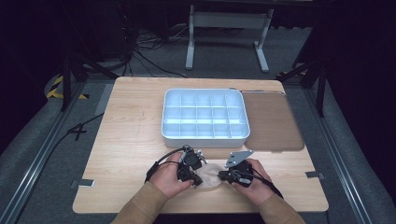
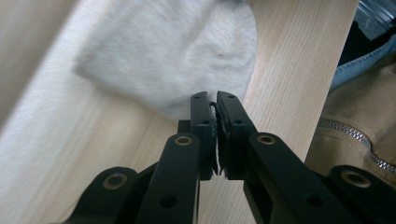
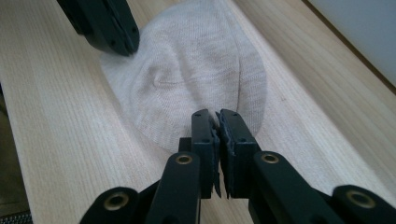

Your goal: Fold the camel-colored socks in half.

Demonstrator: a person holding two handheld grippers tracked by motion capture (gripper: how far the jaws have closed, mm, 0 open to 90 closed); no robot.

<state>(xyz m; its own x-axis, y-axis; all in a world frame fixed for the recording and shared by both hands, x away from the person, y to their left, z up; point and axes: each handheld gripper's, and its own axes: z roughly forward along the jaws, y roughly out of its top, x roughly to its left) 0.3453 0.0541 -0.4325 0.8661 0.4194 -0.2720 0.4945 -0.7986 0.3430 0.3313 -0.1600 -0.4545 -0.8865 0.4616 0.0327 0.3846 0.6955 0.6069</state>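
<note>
Overhead, both hands meet at the table's (image 1: 130,140) 6 o'clock edge, where a pale knit cloth (image 1: 209,175) lies flat between the left gripper (image 1: 193,179) and right gripper (image 1: 223,176). A white divided tray (image 1: 204,132) sits toward 12 o'clock. Close up, each gripper's jaws are pinched together on the cloth's rim (a tan zippered jacket (image 2: 355,135) shows beyond the left gripper's jaws).

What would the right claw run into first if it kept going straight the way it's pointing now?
Probably the left claw. The right claw, shut on the near edge of the beige cloth, points across it toward the left claw at the far edge, though depth is hard to judge.
</note>
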